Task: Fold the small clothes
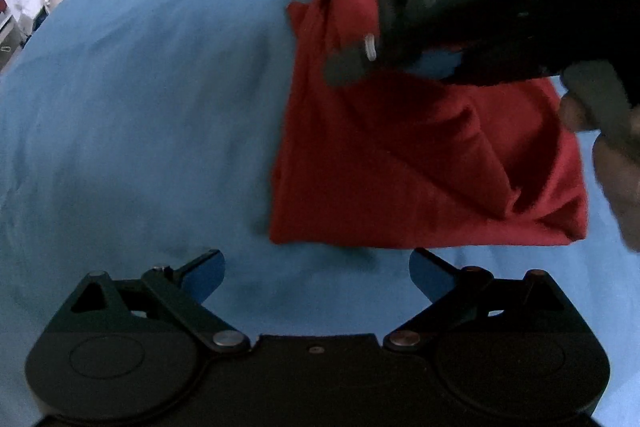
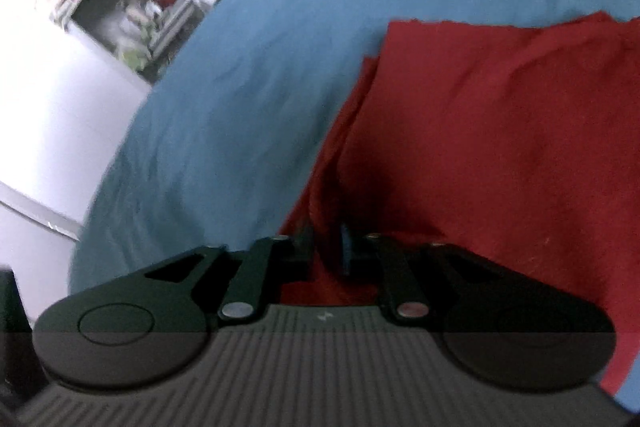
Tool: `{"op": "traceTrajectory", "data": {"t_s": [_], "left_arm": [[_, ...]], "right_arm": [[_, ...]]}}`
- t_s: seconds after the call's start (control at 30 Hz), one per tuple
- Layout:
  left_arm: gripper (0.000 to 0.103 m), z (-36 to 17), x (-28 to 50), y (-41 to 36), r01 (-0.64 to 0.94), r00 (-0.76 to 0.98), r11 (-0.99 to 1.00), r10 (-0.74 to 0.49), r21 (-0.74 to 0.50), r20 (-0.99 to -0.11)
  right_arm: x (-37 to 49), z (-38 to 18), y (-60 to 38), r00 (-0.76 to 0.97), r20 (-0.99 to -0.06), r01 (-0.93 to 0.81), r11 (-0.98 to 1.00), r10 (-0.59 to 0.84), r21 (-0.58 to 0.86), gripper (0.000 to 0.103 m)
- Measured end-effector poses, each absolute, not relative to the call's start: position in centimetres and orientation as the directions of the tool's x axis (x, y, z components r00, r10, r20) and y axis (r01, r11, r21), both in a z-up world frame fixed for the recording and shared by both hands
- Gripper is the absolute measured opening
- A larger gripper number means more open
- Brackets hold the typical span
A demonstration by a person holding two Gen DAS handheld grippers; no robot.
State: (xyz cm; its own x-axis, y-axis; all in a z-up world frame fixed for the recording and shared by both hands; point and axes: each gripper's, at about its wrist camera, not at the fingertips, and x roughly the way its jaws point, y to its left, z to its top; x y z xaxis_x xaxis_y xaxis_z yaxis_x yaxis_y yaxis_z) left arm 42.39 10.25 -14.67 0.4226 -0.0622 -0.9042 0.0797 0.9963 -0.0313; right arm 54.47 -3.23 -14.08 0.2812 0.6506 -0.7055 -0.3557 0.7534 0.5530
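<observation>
Red garment lies folded on the blue bedsheet, both grippers near it.

Lower left of the left wrist view, the left gripper stands wide apart, empty, just short of the red garment right of centre. The cloth looks light, limp, crease-prone; take a doubled edge. The right gripper, slightly parted, straddles a fold without pinching.
</observation>
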Motion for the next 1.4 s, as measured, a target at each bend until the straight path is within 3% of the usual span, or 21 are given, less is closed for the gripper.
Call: {"op": "traceTrajectory", "data": {"t_s": [0.07,0.17,0.2,0.27,0.37,0.5,0.77,0.8,0.87,0.93,1.1,1.23,1.4], "left_arm": [[0.101,-13.9,42.2,10.2,0.089,0.444,0.994,-0.091,-0.057,-0.891],[0.101,-12.5,42.1,10.1,0.11,0.482,0.989,-0.143,-0.102,-0.864],[0.101,-12.0,42.1,10.3,0.114,0.493,0.986,-0.162,-0.12,-0.855],[0.1,-11.3,42.3,10.7,0.118,0.508,0.983,-0.183,-0.142,-0.842],[0.1,-10.5,43.1,9.8,0.134,0.523,0.979,-0.199,-0.15,-0.829],[0.099,-10.0,44.7,7.5,0.193,0.557,0.974,-0.206,-0.116,-0.804],[0.078,-10.8,48.7,3.8,0.341,0.592,0.94,-0.212,0.003,-0.777],[0.075,-11.4,49.3,3.5,0.357,0.575,0.934,-0.206,0.017,-0.792],[0.05,-12.7,50.2,3.4,0.378,0.526,0.925,-0.199,0.018,-0.827],[0.044,-13.4,50.2,4.2,0.392,0.487,0.92,-0.204,0.004,-0.849],[0.045,-12.4,47.7,7.6,0.38,0.468,0.925,-0.178,0.015,-0.866],[0.058,-13.7,45.1,11.4,0.322,0.409,0.947,-0.117,0.023,-0.905],[0.057,-13.3,42.7,12.8,0.244,0.405,0.969,-0.138,-0.038,-0.904]], "right_arm": [[53.9,-12.8,-5.0,0.316,-0.655,-0.355,0.726,0.686,0.589,0.082],[52.6,-9.8,-9.3,0.428,-0.615,-0.366,0.749,0.663,0.553,0.091],[51.6,-8.9,-11.0,0.484,-0.616,-0.35,0.783,0.621,0.515,0.097],[49.7,-8.3,-13.6,0.563,-0.638,-0.307,0.849,0.526,0.43,0.101],[46.6,-9.6,-15.8,0.601,-0.694,-0.248,0.918,0.397,0.31,0.101],[42.9,-12.7,-16.7,0.577,-0.755,-0.181,0.95,0.312,0.255,0.101],[39.9,-14.8,-17.7,0.581,-0.761,-0.029,0.942,0.288,0.334,0.1],[40.2,-14.6,-17.7,0.582,-0.76,-0.022,0.94,0.288,0.34,0.1],[40.5,-14.9,-17.1,0.582,-0.758,-0.017,0.936,0.296,0.353,0.1],[40.8,-14.8,-17.3,0.579,-0.757,-0.02,0.934,0.302,0.357,0.1],[40.7,-14.7,-18.1,0.568,-0.761,-0.053,0.937,0.313,0.346,0.1],[40.4,-15.3,-17.9,0.55,-0.777,-0.068,0.944,0.305,0.322,0.1],[39.6,-16.3,-17.1,0.539,-0.798,-0.084,0.959,0.271,0.269,0.1]]}}
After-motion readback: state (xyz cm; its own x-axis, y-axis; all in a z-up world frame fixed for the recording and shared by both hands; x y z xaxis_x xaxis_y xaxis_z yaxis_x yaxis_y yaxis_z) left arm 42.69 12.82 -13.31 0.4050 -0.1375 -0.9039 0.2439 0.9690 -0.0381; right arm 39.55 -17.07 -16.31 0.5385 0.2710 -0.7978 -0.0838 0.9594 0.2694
